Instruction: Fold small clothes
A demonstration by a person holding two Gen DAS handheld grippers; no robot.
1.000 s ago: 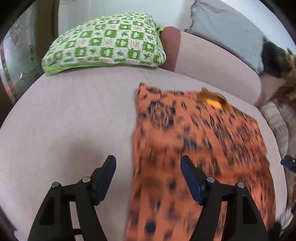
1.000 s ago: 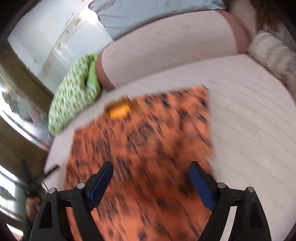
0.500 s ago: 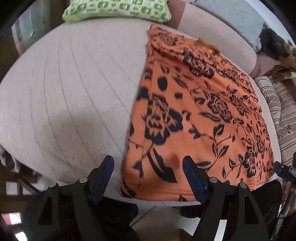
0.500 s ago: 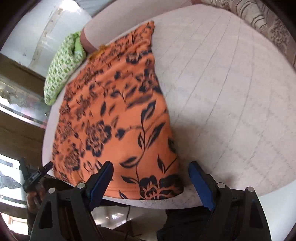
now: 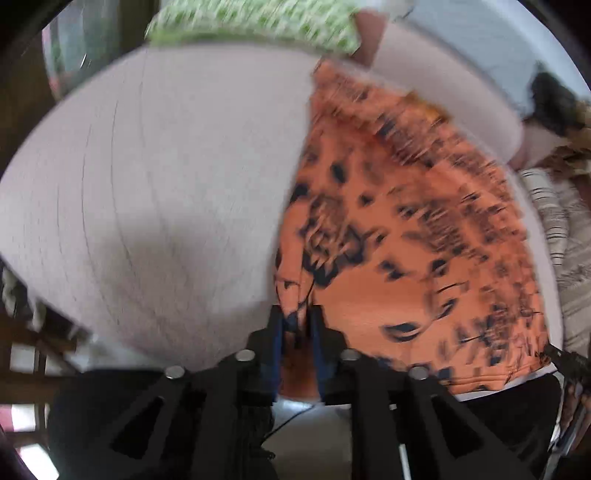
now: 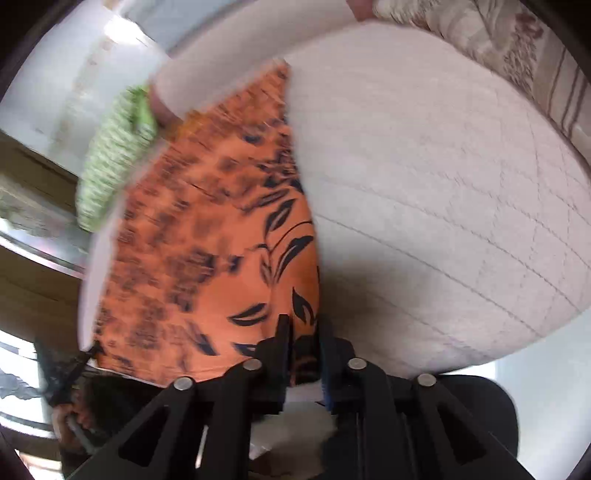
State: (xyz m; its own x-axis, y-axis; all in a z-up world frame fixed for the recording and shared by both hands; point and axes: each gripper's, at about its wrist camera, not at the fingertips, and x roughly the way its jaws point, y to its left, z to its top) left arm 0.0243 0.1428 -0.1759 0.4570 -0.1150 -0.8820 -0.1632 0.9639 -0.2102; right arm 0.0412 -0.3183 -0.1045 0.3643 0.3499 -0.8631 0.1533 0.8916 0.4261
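An orange garment with a dark flower print (image 5: 424,236) lies spread on a pale pink bed (image 5: 166,184). My left gripper (image 5: 298,321) is closing, and its jaws pinch the garment's near left corner. In the right wrist view the same garment (image 6: 207,251) stretches away across the bed (image 6: 443,184). My right gripper (image 6: 303,328) is closing too, and its jaws clamp the near right corner at the mattress edge. Both views are blurred by motion.
A green and white pillow (image 5: 251,18) lies at the head of the bed, with a long pink bolster (image 5: 443,88) beside it. A striped beige blanket (image 6: 517,48) is bunched at the bed's right side. Below the near mattress edge a dark trouser leg (image 6: 476,406) shows.
Both grippers went from wide open over the garment to shut on its two near corners. They first travelled back toward the near mattress edge, then held there.
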